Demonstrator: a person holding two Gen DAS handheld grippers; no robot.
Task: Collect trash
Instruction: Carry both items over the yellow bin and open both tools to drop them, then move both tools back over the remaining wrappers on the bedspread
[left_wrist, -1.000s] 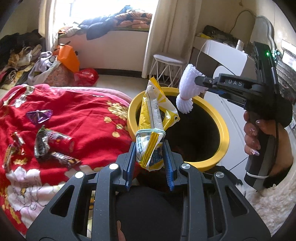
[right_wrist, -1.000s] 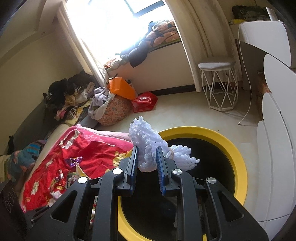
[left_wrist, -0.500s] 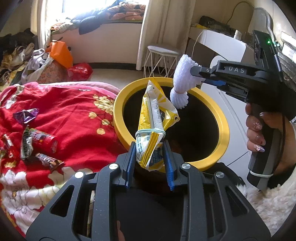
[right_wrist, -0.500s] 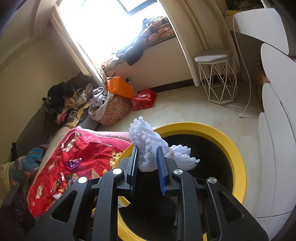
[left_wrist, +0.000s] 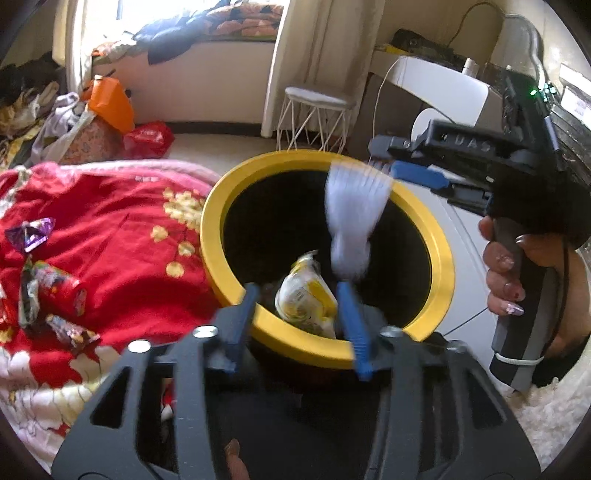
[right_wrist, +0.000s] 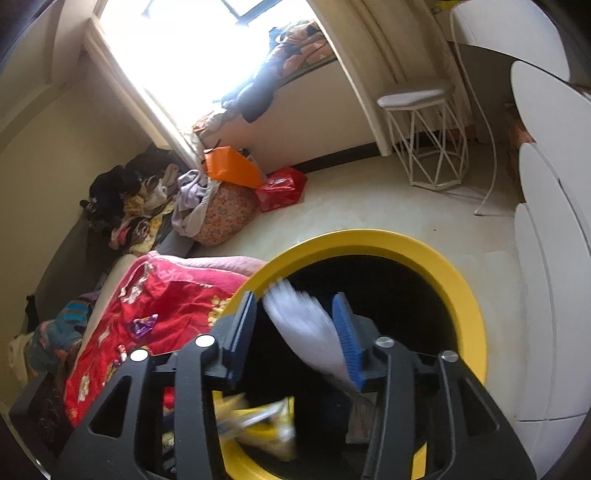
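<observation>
Blue pads of the left gripper (left_wrist: 297, 325) are spreading; the yellow snack bag (left_wrist: 306, 299) sits in the gap between them but neither pad presses on it, so it reads as let go, dropping into the black well of the bin (left_wrist: 441, 258). Reason for the pose: jaws tilted down over the near rim, so whatever is released falls inside rather than onto the bed.

Right gripper (right_wrist: 291, 332): jaws also opening. White foam net (right_wrist: 306, 328), motion-blurred, lies against the right-hand blue pad while the left pad stands clear of it. No squeeze visible; judged released and mid-fall. The left wrist view shows the same net (left_wrist: 351, 218) as a streak below the gripper's nose, inside the yellow ring. A hand (left_wrist: 517, 273) grips the handle.

Both items are over the bin mouth, the bag lower than the net. The right wrist view shows the bag (right_wrist: 258, 424) blurred at the near inner wall.

Still to collect, by my reading: wrappers on the red blanket (left_wrist: 110, 221), well apart from the bin: a purple wrapper (left_wrist: 31, 232), a red wrapper (left_wrist: 55, 291), and a small one (left_wrist: 70, 332) nearest the camera.

Writing: raised letters on the right gripper's body, blurred, roughly "UAS", not certain. Print on the bag is too small to read.
</observation>
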